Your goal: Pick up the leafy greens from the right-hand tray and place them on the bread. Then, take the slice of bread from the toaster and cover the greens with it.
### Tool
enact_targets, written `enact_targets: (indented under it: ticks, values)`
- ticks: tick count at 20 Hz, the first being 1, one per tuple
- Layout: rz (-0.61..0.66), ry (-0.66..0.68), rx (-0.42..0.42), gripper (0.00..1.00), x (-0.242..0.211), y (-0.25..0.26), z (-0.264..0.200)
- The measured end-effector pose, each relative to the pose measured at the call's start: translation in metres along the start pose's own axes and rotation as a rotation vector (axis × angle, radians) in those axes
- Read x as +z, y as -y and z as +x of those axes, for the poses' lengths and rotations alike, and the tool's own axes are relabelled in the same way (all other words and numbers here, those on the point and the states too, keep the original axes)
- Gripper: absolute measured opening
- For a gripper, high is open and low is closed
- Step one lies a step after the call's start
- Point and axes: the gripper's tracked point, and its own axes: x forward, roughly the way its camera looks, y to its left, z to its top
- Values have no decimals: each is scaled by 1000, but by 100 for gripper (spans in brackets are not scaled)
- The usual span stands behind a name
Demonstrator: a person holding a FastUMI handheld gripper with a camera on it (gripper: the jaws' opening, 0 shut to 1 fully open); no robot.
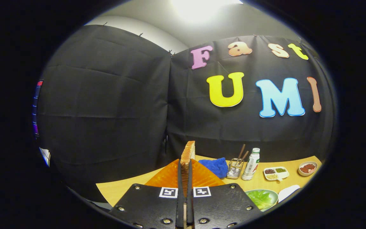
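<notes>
My gripper [185,168] is shut on a slice of toasted bread [188,153], held edge-on and upright between the two fingers, raised above the table. Behind and below the slice lies an orange ribbed mat or tray [202,178]. To the right of the fingers a green plate [273,194] holds leafy greens [260,198]. The toaster and the other bread are hidden from me.
On the wooden table [119,189] beyond the fingers: a blue cloth [216,166], a wire holder with chopsticks [236,167], a white bottle [252,163], a divided dish of grains [275,173], a small bowl of red food [307,168], a white plate edge [289,192].
</notes>
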Motion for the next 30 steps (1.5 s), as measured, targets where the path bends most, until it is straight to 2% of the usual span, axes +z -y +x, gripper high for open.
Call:
enact_targets:
  ticks: [6, 13, 22, 30]
  values:
    - [-11, 6, -58, 4, 12, 40, -21]
    - [-27, 0, -152, 4, 3, 92, -49]
    - [-2, -63, -253, 4, -34, 147, -61]
    - [22, -89, -279, 4, -62, 168, -65]
